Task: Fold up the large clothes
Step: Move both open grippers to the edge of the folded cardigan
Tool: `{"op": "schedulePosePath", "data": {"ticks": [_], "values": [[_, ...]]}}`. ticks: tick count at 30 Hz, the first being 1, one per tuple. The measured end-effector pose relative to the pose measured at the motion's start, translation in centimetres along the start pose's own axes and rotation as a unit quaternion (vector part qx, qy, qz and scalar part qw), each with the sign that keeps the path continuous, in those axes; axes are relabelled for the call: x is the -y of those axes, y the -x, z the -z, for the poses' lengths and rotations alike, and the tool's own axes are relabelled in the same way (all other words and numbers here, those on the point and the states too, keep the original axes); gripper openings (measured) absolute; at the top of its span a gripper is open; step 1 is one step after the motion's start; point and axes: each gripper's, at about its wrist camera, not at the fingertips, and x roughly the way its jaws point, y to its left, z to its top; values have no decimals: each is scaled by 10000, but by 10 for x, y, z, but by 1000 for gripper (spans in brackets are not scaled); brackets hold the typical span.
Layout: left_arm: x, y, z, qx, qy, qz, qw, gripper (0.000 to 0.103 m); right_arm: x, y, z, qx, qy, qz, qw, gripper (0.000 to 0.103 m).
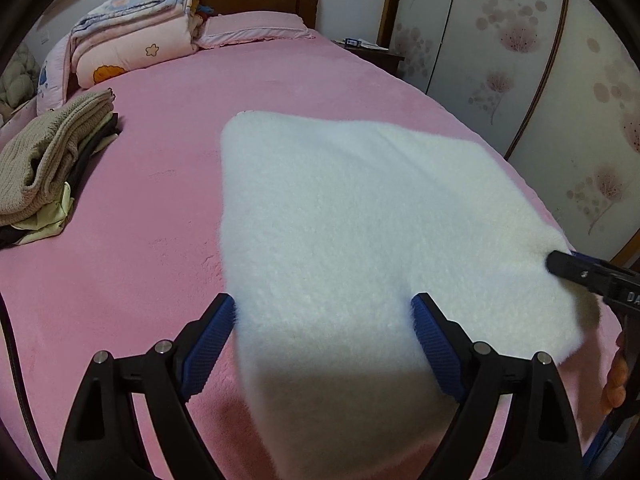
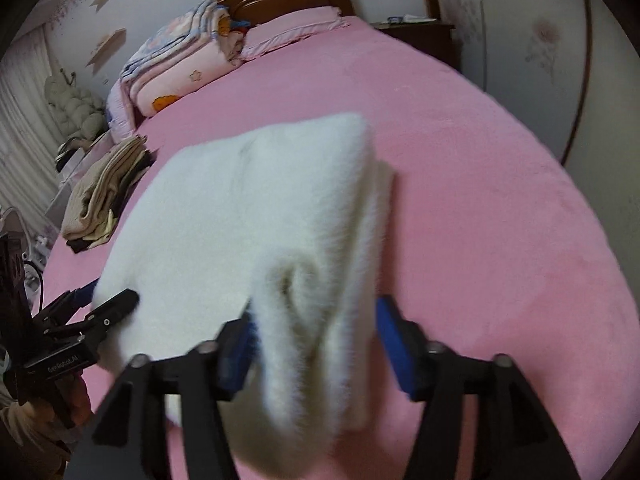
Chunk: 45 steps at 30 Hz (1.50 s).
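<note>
The left gripper (image 1: 324, 312) is spread wide around the near edge of a white fleece garment (image 1: 360, 208), pads not pressing. The right gripper (image 2: 316, 320) straddles a bunched fold, apparently loose. The garment lies folded on the pink bed (image 1: 140, 200); it looks thick, soft and light, best taken at its corners. Beyond lie stacked clothes (image 1: 44, 168).

i have the left gripper (image 1: 324, 316) tipped downward, its blue-padded fingers (image 1: 210, 344) spread wide, one on each side of the folded white garment (image 1: 360, 208), neither pad visibly pressing in. my right gripper (image 2: 316, 320) also angles down, fingers (image 2: 394, 344) parted around the garment's rolled near end; that view is blurred, so i cannot judge contact. from the right wrist camera, a bit of the hand (image 2: 74, 396) carrying the left gripper shows at the left edge.
</note>
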Motion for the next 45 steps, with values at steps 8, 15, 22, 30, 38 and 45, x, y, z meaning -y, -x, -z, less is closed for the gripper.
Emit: {"op": "schedulePosePath", "data": {"ticks": [8,15,22,30,38,45], "values": [[7,29,17,238,-551,-384,9975,88,-23,26,24,125,1004,586,9931,33],[-9,50,-10,150,-433,49,9989,88,-14,42,-3,55,595,340,9976,37],[-25,20,-83,157,-174,134,9996,88,-12,16,-89,376,402,313,9980,55],[-20,-63,-128,-482,170,432,9978,68,-30,-78,-129,-525,184,-367,9978,30],[-44,-105,-113,-785,280,168,9964,62,-3,-114,-116,-809,227,162,9963,0],[-48,-102,-113,-758,266,164,9966,63,4,-103,-109,-715,156,45,9973,0]]}}
